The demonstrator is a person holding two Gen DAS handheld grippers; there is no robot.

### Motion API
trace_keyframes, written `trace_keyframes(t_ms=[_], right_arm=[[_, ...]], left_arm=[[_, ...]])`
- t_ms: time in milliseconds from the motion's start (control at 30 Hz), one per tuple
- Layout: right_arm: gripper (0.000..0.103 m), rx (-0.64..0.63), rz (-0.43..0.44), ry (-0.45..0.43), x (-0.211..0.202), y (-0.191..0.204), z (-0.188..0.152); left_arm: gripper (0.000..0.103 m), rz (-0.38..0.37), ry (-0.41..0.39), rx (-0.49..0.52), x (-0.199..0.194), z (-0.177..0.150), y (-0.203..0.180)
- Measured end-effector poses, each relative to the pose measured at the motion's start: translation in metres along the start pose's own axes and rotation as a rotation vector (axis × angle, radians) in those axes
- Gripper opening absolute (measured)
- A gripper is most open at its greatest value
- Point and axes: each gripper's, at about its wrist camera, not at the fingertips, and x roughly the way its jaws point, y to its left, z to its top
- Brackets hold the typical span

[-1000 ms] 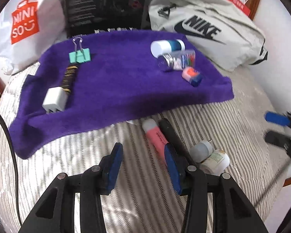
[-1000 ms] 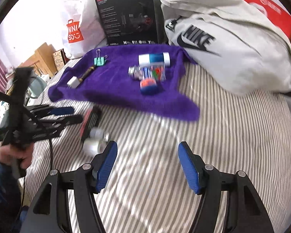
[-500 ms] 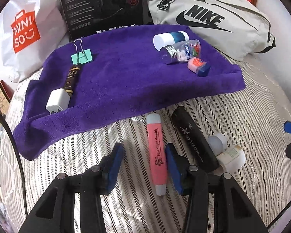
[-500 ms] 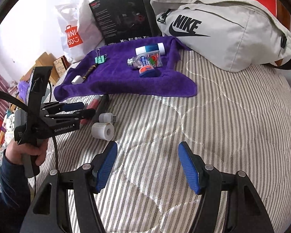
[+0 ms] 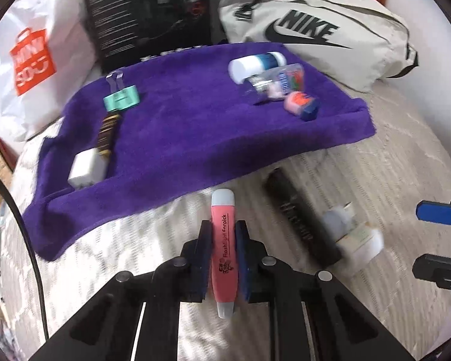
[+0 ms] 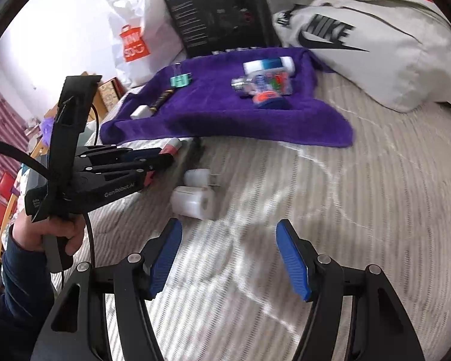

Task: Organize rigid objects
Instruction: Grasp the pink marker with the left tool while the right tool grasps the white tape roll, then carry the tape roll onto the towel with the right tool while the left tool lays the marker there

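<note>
Towel point(image 5: 195, 126) carries six small items — three per side. Left gripper point(image 5: 223, 234) clamps one pink tube point(image 5: 222, 240); right gripper point(image 6: 228, 258) gapes wide, empty — three more things lie on the bed.

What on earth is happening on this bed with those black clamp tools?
A person is sorting small items by hand-held grippers. The left gripper has its jaws shut on a pink pen-shaped flashlight lying on the striped bedcover, just short of the purple towel that holds other items. The right gripper hangs open, holding nothing.
</note>
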Motion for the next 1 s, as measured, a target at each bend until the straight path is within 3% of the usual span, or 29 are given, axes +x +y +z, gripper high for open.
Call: trace_keyframes(t_ms=[200, 300, 367, 433, 667, 1000], right_arm=[[0.064, -0.023, -0.018, -0.008, 0.021, 0.025, 0.009], [0.063, -0.043, -0.032, -0.002, 0.03, 0.032, 0.013], [0.059, -0.058, -0.058, 0.01, 0.037, 0.036, 0.014], [0.048, -0.067, -0.081, 0.024, 0.042, 0.038, 0.014], [0.038, -0.073, -0.124, 0.024, 0.053, 0.039, 0.014], [0.038, -0.177, -0.204, 0.082, 0.033, 0.023, 0.004]], left_arm=[[0.015, 0.02, 0.008, -0.057, -0.008, -0.018, 0.031], [0.015, -0.012, -0.004, -0.096, -0.01, -0.026, 0.042], [0.015, -0.025, -0.013, -0.11, -0.011, -0.028, 0.044], [0.015, -0.027, -0.019, -0.11, -0.01, -0.029, 0.044], [0.016, -0.06, -0.037, -0.132, -0.012, -0.033, 0.049], [0.016, -0.057, -0.045, -0.125, -0.012, -0.035, 0.048]])
